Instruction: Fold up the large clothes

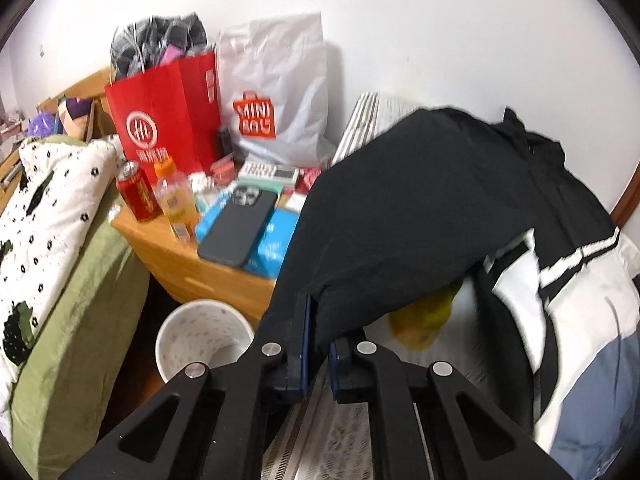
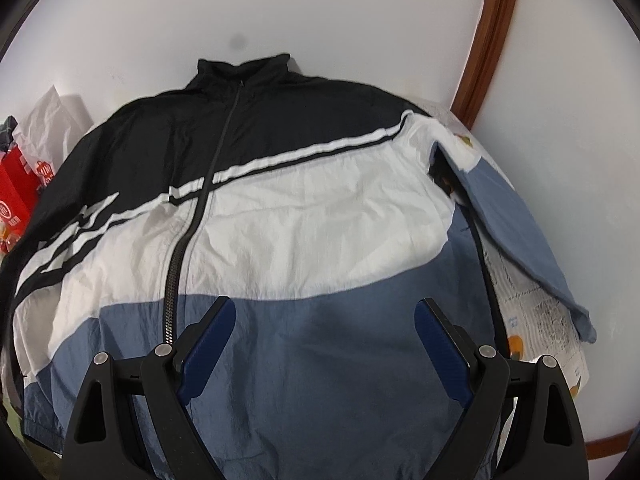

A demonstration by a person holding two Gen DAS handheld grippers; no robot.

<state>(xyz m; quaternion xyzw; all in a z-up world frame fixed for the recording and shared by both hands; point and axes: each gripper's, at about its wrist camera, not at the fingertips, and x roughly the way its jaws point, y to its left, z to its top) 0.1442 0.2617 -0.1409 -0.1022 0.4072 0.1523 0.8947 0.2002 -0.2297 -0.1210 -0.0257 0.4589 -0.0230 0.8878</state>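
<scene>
A large zip jacket [image 2: 304,216] in black, white and blue lies face up on a patterned cloth [image 2: 532,300], collar toward the wall. Its blue right sleeve [image 2: 516,232] lies out to the side. My right gripper [image 2: 324,336] is open and empty, hovering over the blue lower front. My left gripper [image 1: 318,344] is shut on the black sleeve [image 1: 420,208] near its cuff and holds it lifted above the surface, arched over the jacket's left side [image 1: 580,300].
A wooden nightstand [image 1: 188,256] left of the jacket holds a phone [image 1: 236,224], bottles, boxes, a red paper bag [image 1: 168,120] and a white plastic bag [image 1: 276,88]. A white bin [image 1: 200,340] stands below it. A green bed with a pillow [image 1: 52,216] is at far left.
</scene>
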